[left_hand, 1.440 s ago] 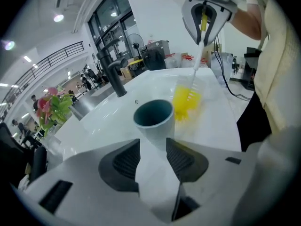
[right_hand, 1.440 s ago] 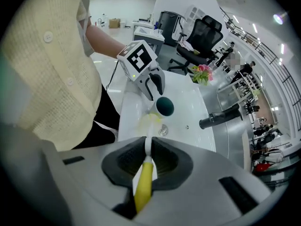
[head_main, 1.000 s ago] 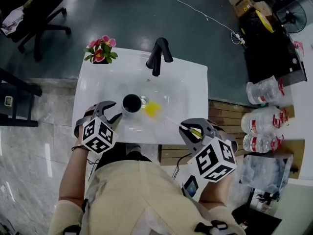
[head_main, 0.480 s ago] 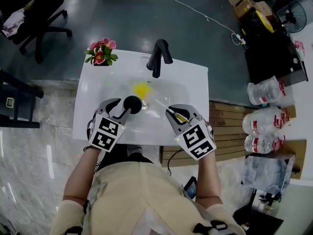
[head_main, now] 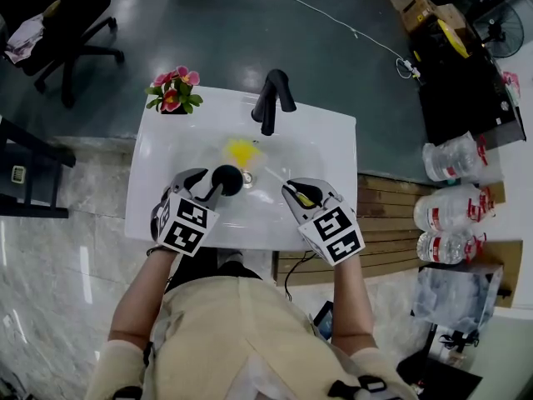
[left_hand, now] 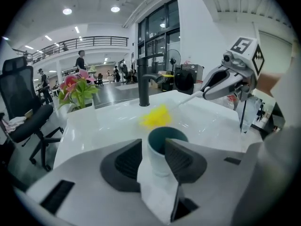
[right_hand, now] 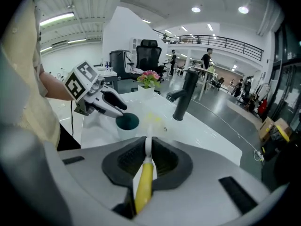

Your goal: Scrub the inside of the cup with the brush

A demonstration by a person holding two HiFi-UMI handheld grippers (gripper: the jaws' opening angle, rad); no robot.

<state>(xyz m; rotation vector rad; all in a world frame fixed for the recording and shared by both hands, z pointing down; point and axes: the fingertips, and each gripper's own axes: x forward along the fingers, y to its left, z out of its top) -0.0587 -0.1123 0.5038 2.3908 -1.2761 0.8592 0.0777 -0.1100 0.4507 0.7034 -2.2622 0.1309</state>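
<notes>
Having just tightened on the pale dark-lined cup (left_hand: 164, 142), the left tool (left_hand: 153, 150) could drop it if the yellow-bristled brush (head_main: 241, 151) clamped in the right tool (right_hand: 147, 155) jabs the rim.

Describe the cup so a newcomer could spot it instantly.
Find the white sink with the black faucet. At its front edge the left gripper, jaws just closing further, clamps the cup. Its round dark-teal mouth and pale wall set it apart from the yellow brush head beyond it.
</notes>
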